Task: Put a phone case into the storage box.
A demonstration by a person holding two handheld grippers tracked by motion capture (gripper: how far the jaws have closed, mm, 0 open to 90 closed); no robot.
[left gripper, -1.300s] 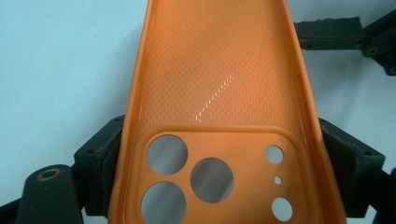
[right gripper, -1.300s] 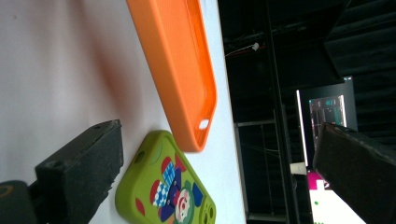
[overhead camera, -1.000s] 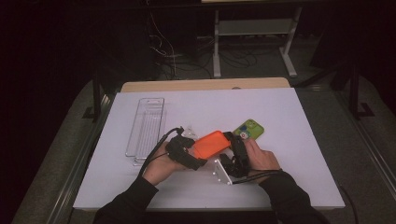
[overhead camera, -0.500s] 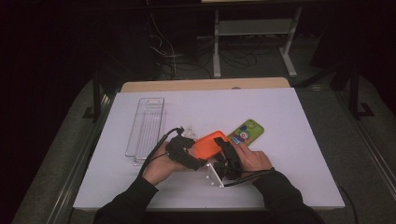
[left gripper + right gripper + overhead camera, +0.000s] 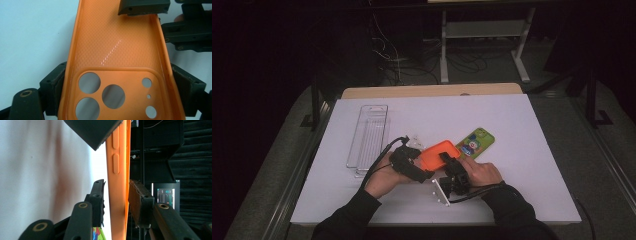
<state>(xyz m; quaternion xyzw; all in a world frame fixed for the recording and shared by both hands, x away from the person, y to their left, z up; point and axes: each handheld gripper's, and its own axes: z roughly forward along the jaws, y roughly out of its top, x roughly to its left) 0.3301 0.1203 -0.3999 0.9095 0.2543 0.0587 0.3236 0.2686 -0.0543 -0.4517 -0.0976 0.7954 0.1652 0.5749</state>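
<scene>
I have the orange case [image 5: 439, 152] clenched in both hand-held grippers, left [image 5: 413, 165] and right [image 5: 451, 170]; phone [image 5: 475, 142] lies uncased on the counter [image 5: 522, 165].

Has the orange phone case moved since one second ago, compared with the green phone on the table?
Yes, slightly. The orange phone case, held by both hand-held grippers, has shifted a little left, away from the green phone, which has stayed in place.

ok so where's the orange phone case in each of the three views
High view: the orange phone case sits just below centre, between the two grippers.
Left gripper view: it runs up the middle, open side and camera holes facing the camera.
Right gripper view: edge-on, a vertical strip.
Shared landmark: the white table top.
</scene>
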